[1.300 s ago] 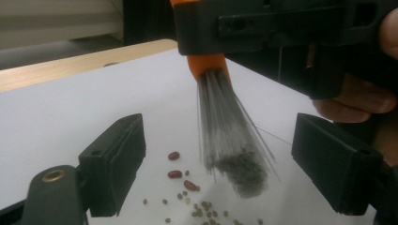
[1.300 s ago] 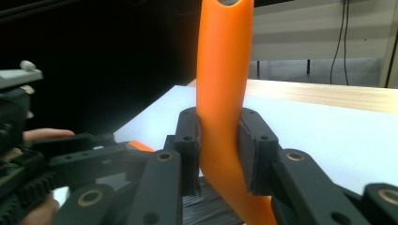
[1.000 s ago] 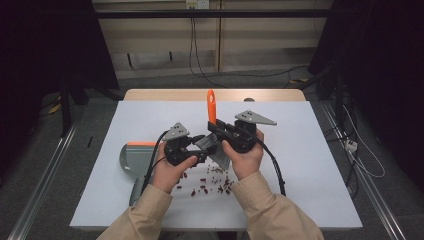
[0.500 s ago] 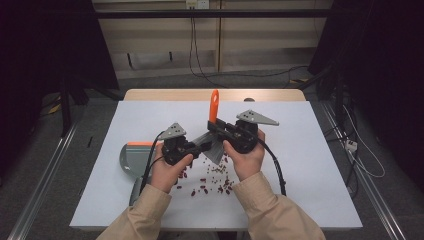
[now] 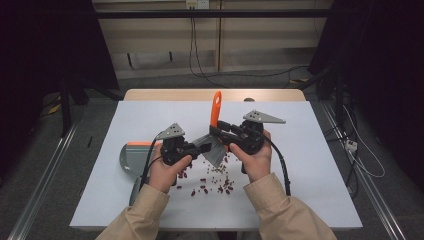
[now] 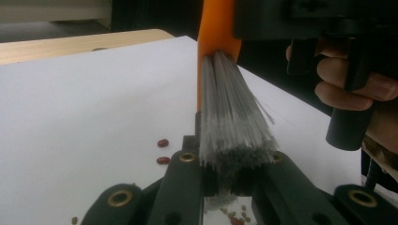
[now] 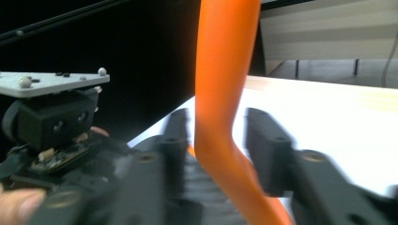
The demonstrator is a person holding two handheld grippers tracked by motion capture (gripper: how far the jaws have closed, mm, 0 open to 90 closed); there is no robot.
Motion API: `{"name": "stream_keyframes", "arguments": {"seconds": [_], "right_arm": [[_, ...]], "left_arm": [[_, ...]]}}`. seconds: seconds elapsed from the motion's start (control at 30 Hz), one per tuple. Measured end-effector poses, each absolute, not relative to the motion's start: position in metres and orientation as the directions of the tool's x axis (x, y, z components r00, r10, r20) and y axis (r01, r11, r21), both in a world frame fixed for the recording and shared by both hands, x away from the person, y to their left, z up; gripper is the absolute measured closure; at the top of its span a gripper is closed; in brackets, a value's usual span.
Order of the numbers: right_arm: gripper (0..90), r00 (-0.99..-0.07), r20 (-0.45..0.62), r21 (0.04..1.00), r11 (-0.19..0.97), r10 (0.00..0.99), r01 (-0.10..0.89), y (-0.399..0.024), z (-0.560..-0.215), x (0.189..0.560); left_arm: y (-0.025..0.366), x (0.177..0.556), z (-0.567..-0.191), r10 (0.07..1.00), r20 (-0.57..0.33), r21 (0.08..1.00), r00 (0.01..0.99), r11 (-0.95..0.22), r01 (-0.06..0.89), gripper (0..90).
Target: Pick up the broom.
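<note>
The left gripper [image 6: 230, 176] clamps the brush [image 5: 214, 131] by its grey bristles [image 6: 233, 122]. The right gripper [image 7: 216, 140] has just been opening, its jaws standing apart around the orange handle [image 7: 223, 89]. Red beans [image 5: 210, 182] lie on the desk [image 5: 320, 170] below both.

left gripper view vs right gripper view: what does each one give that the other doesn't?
Left gripper view: the brush's grey bristles clamped in the left tool, red beans on the white table cover.

Right gripper view: the right tool with its jaws apart either side of the handle, having just been opening, and the left tool's grey plate.

Both: the brush's orange handle.
</note>
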State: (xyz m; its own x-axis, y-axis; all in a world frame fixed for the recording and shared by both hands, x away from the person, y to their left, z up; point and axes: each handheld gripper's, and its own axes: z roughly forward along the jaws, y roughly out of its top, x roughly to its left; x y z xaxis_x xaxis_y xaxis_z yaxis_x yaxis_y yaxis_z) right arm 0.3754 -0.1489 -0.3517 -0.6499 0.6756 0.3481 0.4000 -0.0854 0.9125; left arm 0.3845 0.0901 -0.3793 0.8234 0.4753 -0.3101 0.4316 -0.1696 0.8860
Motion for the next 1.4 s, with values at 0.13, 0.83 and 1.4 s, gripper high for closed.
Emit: {"name": "stream_keyframes", "arguments": {"seconds": [0.13, 0.83, 1.4], "right_arm": [[38.8, -0.672, 0.312, 0.929, -0.067, 0.671, 0.365, -0.159, -0.353, 0.374], [35.1, -0.769, 0.363, 0.921, -0.080, 0.526, 0.381, -0.176, -0.378, 0.386], [59.6, -0.833, 0.402, 0.905, -0.026, 0.381, 0.425, -0.180, -0.384, 0.390]], "left_arm": [[0.092, 0.385, -0.379, 0.474, -0.311, 0.889, 0.824, -0.162, 0.429, 85.0], [0.086, 0.384, -0.379, 0.394, -0.332, 0.889, 0.857, -0.173, 0.424, 85.0], [0.081, 0.385, -0.377, 0.322, -0.316, 0.903, 0.892, -0.186, 0.387, 84.3]]}}
